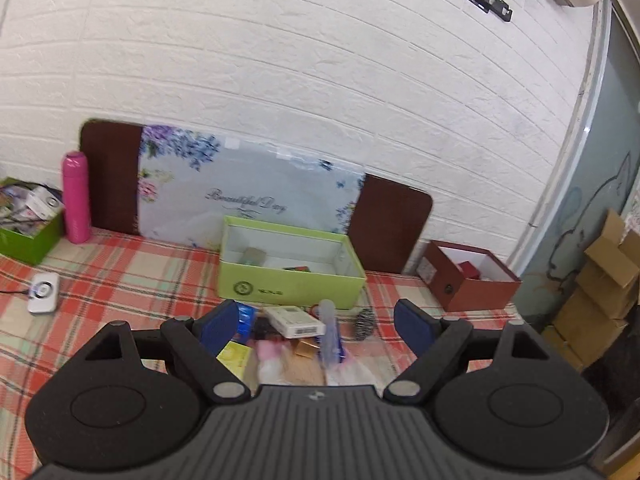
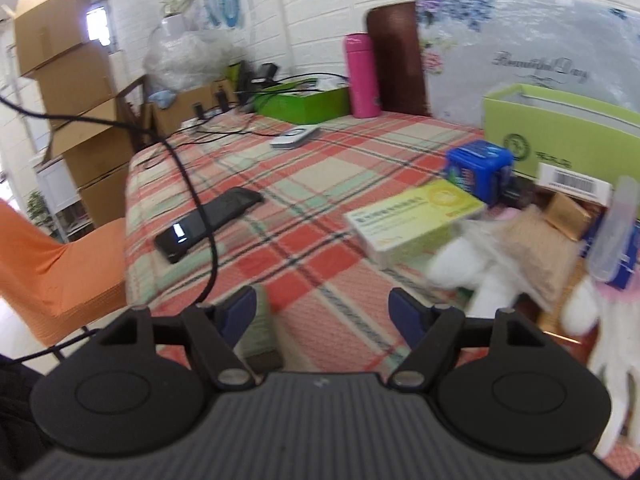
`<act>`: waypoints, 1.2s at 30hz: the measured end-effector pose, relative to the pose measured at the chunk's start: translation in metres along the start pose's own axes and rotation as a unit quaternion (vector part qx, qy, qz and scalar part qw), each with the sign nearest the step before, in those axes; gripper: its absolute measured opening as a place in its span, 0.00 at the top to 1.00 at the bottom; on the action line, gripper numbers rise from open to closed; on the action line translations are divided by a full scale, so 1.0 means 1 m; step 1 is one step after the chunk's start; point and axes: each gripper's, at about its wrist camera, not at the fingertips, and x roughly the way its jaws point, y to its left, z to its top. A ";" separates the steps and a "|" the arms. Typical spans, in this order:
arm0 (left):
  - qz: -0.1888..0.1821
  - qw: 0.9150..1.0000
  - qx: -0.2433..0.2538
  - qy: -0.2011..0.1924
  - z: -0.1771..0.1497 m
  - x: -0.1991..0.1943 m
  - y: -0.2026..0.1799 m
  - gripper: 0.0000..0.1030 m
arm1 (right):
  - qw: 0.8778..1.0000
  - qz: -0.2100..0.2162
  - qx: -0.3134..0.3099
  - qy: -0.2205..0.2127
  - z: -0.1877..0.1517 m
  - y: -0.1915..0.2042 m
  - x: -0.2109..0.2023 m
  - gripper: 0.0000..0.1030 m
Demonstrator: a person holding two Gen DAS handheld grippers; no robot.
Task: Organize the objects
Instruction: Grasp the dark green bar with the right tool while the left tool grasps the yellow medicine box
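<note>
Left claw (image 1: 316,326) spread wide, empty, over pile in front of green box (image 1: 288,280). Right claw (image 2: 322,306) half spread, empty. Pick one thing, grab middle, drop in box.

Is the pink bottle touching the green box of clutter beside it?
Apart. In the left wrist view the pink bottle stands upright on the tablecloth with a strip of cloth showing between its base and the green box beside it.
</note>
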 end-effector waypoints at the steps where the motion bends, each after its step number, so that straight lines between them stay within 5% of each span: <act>1: 0.009 1.000 0.004 -0.003 -0.003 0.002 0.003 0.14 | 1.000 0.007 -0.006 0.006 0.000 0.004 0.004 0.40; 6: 0.053 0.998 0.013 0.019 -0.029 0.041 0.033 0.14 | 0.998 0.024 -0.008 0.054 -0.012 0.010 0.027 0.73; 8: 0.060 0.997 0.037 0.035 -0.045 0.068 0.045 0.14 | 0.999 0.008 0.004 0.044 -0.016 0.004 0.022 0.79; 14: 0.072 0.990 0.080 0.095 -0.093 0.162 0.067 0.14 | 0.995 -0.076 0.052 0.025 -0.028 -0.031 -0.007 0.79; 19: 0.087 0.982 0.050 0.157 -0.114 0.226 0.083 0.14 | 0.986 -0.134 0.095 0.015 -0.044 -0.059 -0.039 0.79; 22: 0.115 0.980 0.072 0.146 -0.115 0.239 0.085 0.14 | 0.980 -0.160 0.120 0.011 -0.052 -0.072 -0.055 0.79; 24: 0.102 0.980 0.053 0.164 -0.116 0.244 0.091 0.30 | 0.976 -0.171 0.133 0.010 -0.055 -0.076 -0.062 0.78; 31: 0.087 0.975 0.073 0.191 -0.131 0.217 0.064 0.32 | 0.976 -0.181 0.119 0.022 -0.052 -0.072 -0.065 0.77; 36: 0.109 0.973 0.080 0.188 -0.138 0.224 0.058 0.29 | 0.976 -0.186 0.111 0.026 -0.048 -0.073 -0.053 0.77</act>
